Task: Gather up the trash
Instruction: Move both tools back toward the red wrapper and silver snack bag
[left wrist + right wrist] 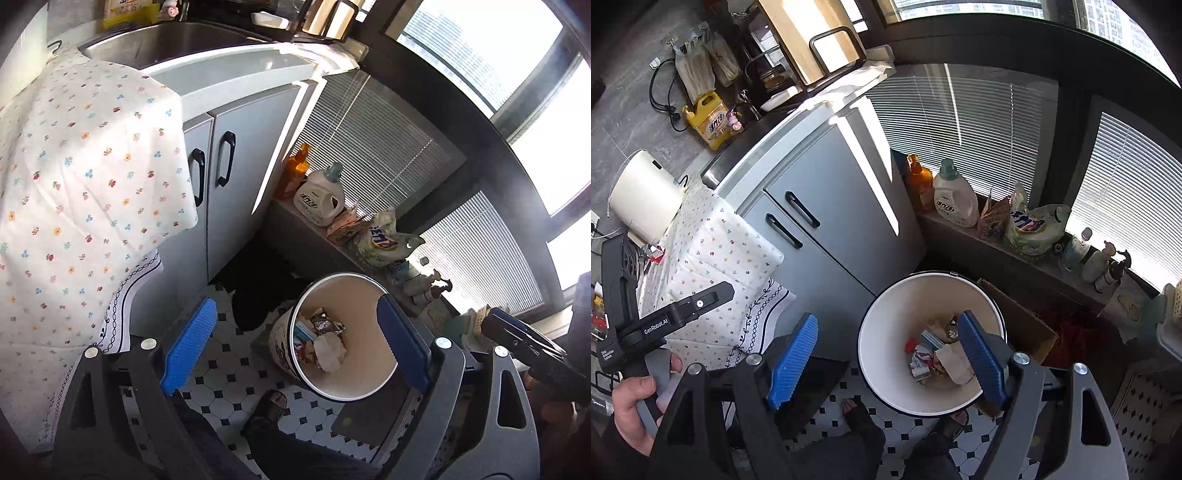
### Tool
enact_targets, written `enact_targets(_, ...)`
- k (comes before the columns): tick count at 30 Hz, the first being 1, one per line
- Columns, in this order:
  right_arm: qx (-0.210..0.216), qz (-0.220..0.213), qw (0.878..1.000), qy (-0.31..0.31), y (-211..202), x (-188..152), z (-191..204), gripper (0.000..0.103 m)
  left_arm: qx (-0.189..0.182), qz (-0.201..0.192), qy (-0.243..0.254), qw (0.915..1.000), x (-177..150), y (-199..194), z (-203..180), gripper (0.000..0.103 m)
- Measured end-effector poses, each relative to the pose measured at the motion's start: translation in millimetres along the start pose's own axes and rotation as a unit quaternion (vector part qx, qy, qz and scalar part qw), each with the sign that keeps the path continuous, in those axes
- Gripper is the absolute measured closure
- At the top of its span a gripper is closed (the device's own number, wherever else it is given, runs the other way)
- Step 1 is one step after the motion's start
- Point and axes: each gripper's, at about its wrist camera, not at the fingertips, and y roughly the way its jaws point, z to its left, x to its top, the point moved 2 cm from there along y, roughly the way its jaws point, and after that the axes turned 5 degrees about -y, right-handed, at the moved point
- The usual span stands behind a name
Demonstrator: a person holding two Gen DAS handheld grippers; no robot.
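The left gripper [295, 347] is hovering above the floor with its two blue-padded fingers [188, 345] spread wide; nothing is sitting between them. The right gripper [890, 362] is likewise standing spread, with no item pinched between its blue pads [792, 360]. Both are pointing steeply downward toward the waste bin [886, 325].

The waste bin is standing on the black-and-white tiled floor [229, 373], just in front of the grey cabinet [842, 229] and near the low window ledge [964, 236]. It is a round bin with a cream interior and a dark rim. The trash [938, 358] is lying at the bottom of the bin: crumpled white paper, a brown paper piece, foil wrappers and coloured packaging are resting together in a heap.

In the right wrist view, a hand [635, 398] is gripping the handle of the left gripper at the left edge. The person's feet, one of them [273, 406] in a dark sandal, are standing on the tiles near the bin.

A floral cloth [85, 192] is draping over the surface to the left of the cabinet. On the ledge, an orange bottle [919, 181], a white detergent jug [955, 197] and a refill pouch [1030, 225] are standing in a row beneath the slatted blinds [964, 129]. A cardboard box [1023, 325] is lying to the right of the bin.
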Motion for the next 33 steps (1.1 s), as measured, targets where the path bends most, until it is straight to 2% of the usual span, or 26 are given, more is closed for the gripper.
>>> enact_targets(7,0.029,-0.016,0.996,-0.083,11.3,31.5,73.5,0.008,0.046,-0.072,-0.061,0.9945,8.7,-70.0,62.2,0.006)
enact_targets(12,0.061,-0.013,0.989,-0.134,27.9,46.2,133.8,0.008,0.089,-0.118,-0.093,0.9846,6.0,-121.6,106.0,0.006)
enact_targets(19,0.104,-0.011,0.976,-0.193,49.3,54.8,228.9,0.008,0.137,-0.161,-0.129,0.9688,-8.2,-185.1,162.0,0.006)
enact_targets(26,0.149,-0.002,0.959,-0.241,59.4,53.1,313.7,0.008,0.177,-0.202,-0.160,0.9498,-17.9,-236.5,207.4,0.006)
enact_targets(33,0.173,-0.007,0.946,-0.275,64.0,54.8,378.3,0.008,0.203,-0.225,-0.176,0.9367,-18.7,-272.6,248.3,0.006)
